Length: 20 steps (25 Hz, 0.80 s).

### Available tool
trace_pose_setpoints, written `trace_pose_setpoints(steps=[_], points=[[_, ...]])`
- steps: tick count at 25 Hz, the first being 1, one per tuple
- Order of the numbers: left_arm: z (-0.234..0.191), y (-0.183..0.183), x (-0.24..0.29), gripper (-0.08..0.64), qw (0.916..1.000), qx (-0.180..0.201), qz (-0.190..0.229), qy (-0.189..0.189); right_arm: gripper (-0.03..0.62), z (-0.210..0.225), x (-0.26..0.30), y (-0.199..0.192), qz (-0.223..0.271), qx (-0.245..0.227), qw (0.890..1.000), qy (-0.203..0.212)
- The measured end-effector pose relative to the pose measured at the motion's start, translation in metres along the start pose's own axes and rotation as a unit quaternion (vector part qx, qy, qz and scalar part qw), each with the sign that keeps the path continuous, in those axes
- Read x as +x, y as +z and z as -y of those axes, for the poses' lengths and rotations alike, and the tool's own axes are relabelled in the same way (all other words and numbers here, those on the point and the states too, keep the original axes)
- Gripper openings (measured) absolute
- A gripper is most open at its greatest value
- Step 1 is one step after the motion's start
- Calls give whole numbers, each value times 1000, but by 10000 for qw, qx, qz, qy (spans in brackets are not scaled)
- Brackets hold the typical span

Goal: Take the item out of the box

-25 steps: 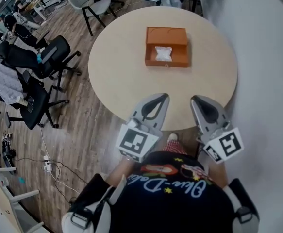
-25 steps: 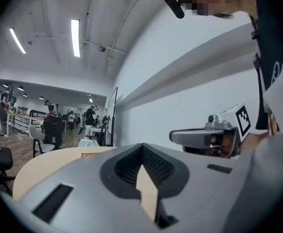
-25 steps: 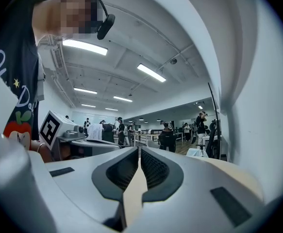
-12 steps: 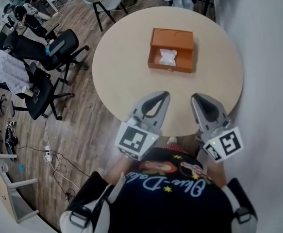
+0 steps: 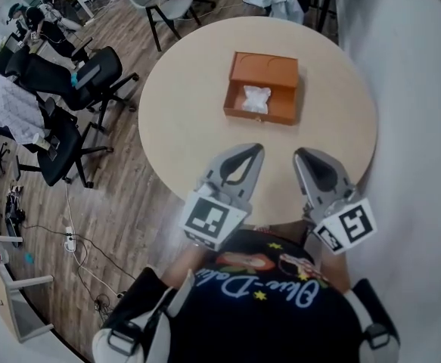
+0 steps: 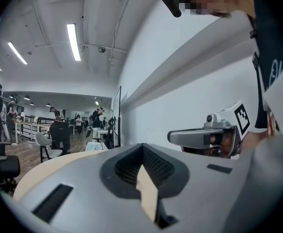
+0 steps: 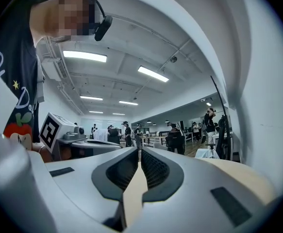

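Item [image 5: 255, 98] is waiting untouched: you are holding the left gripper [image 5: 255, 150] and right gripper [image 5: 299, 154] closed and empty at lower centre. It is lying in the open box [image 5: 262, 65], upper centre on the table [image 5: 182, 119]. You are likely approaching; the next move calls for reaching forward and opening one gripper.

Dark navy cotton T-shirt [image 5: 269, 297] w/ pale-blue cursive print, approx. "Blue-D…", rest unclear, black-white square coded marker [image 5: 209, 219] on left gripper [image 5: 257, 148] cube, second coded marker [image 5: 350, 225] on right gripper [image 5: 299, 153] cube, no letters, nothing else legible.
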State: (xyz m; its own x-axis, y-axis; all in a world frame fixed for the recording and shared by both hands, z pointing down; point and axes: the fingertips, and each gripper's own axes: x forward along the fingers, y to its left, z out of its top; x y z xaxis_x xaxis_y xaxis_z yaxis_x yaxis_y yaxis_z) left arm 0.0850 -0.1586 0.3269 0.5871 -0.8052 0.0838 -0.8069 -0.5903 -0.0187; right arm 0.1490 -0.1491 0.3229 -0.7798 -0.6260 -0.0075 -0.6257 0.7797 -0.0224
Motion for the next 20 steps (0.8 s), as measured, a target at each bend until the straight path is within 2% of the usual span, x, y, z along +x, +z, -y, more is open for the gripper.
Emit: trace_pose_setpoints(steps=[3, 6, 12, 16, 20], points=[[-2, 0, -3, -15, 9999, 47, -34, 86, -3, 0, 2, -1, -40, 109, 9999, 55], [-8, -4, -5, -15, 9998, 86, -86, 185, -3, 6, 7, -2, -2, 25, 10000, 92], [-37, -15, -2, -15, 9992, 57, -195, 355, -2, 14, 38, -13, -133, 128, 9997, 138], [-59, -24, 4, -15, 9989, -26, -358, 301, -2, 20, 60, -19, -309, 264, 9992, 44], [-85, -21, 13, -15, 9993, -33, -349, 145, -2, 35, 82, -28, -482, 60, 9986, -207]])
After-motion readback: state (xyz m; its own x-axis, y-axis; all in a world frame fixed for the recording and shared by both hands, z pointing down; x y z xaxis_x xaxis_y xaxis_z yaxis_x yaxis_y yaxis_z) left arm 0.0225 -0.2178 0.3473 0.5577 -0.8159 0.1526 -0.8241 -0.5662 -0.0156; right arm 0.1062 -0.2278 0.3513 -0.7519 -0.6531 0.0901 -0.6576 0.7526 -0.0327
